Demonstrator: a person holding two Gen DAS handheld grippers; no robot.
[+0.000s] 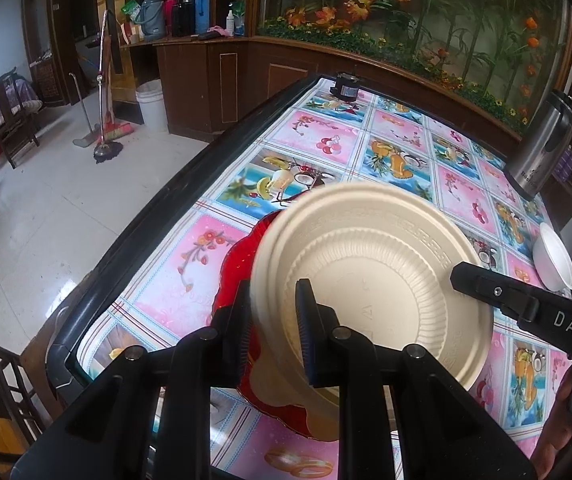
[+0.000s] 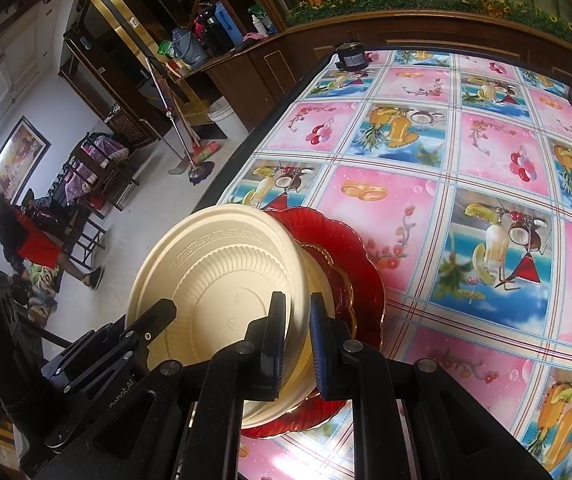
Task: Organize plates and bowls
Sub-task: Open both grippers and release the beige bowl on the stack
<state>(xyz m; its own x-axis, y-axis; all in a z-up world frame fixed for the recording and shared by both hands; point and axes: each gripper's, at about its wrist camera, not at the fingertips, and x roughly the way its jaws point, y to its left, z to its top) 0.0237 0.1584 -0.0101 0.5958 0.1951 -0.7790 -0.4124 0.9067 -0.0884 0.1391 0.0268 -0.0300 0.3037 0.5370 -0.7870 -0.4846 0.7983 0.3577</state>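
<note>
**Two claws, one cream bowl**

Your left claw (image 1: 273, 320) pinches the left rim of the cream bowl (image 1: 370, 280); your right claw (image 2: 298, 336) pinches the opposite rim. The bowl hangs tilted over the red plate (image 2: 350, 248) on the worktop (image 2: 406, 128). Level it, lower both sides together, and release only once it seems seated.

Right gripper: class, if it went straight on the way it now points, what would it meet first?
The right gripper is already shut on the cream plate's rim, so the plate comes first. Beyond it, probably the red plate underneath; depth is unclear.
</note>
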